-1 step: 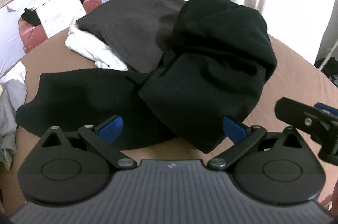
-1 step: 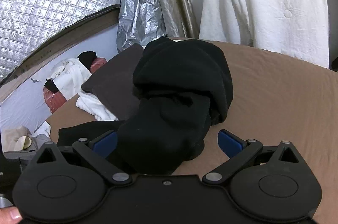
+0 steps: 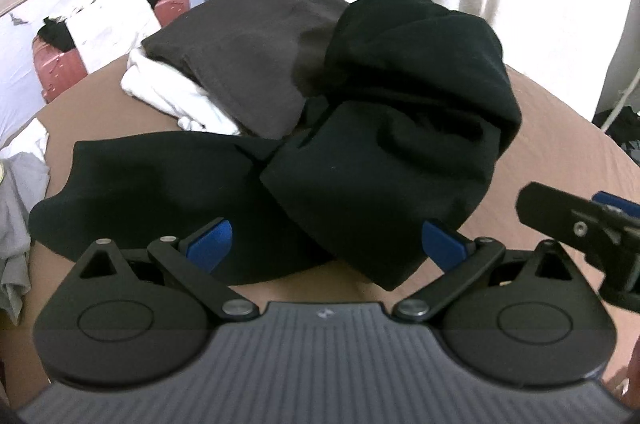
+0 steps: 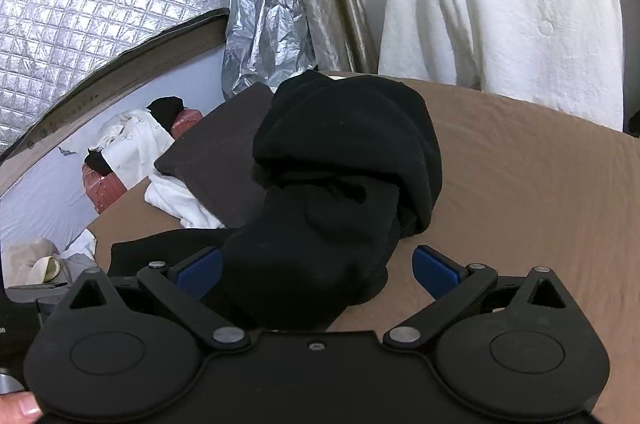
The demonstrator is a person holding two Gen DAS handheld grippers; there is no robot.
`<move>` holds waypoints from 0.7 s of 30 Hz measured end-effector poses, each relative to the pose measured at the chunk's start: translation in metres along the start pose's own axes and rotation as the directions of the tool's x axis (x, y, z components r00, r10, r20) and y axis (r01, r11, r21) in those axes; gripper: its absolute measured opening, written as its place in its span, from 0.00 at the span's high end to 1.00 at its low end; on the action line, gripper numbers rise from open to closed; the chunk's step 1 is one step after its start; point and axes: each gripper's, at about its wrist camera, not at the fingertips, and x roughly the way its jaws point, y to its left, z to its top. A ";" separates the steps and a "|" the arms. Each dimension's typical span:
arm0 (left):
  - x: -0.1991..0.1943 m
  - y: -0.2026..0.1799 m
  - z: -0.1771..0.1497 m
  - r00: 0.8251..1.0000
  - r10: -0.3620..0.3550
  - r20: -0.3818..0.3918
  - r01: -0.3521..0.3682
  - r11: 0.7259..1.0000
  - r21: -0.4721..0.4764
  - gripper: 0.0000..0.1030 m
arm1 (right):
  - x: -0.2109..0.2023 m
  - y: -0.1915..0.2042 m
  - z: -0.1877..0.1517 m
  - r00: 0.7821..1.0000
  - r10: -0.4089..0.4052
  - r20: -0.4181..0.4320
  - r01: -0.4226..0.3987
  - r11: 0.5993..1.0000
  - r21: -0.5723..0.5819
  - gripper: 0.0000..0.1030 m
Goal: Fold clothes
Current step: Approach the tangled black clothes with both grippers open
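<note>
1. Lying crumpled on the brown bedsheet, the bulky black fleece garment is the landmark; one flat black section spreads from it toward the sheet's left edge.
2. The left gripper hovers at the garment's near hem. Its blue-padded fingers stand wide apart and grip nothing.
3. The right gripper sits at the same near hem, slightly right of the left unit. Its blue pads are spread; a fold of the garment lies between them, unclamped.
4. Behind the garment, touching it, a folded dark grey cloth rests on a white cloth.
5. Beyond the garment stands a white quilted cover; a silver foil sheet hangs to its left.
</note>
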 end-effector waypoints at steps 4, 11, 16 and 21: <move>0.002 0.002 0.000 1.000 -0.011 -0.009 0.011 1.000 -0.009 0.00 | -0.003 -0.014 0.001 1.000 0.005 0.004 -0.005 1.000 0.012 0.00; 0.006 0.005 -0.001 0.999 -0.031 -0.026 0.030 0.999 -0.026 0.00 | -0.003 -0.012 -0.002 0.999 -0.045 -0.001 0.045 0.998 -0.034 0.00; 0.011 0.007 -0.002 0.998 -0.042 -0.040 0.040 0.999 -0.032 0.00 | -0.003 -0.016 -0.005 0.999 -0.032 0.001 0.032 0.999 -0.010 0.00; 0.019 0.008 -0.003 0.998 -0.035 -0.056 0.034 0.999 -0.028 0.00 | 0.000 -0.021 -0.005 1.000 -0.019 -0.013 0.019 1.000 0.016 0.00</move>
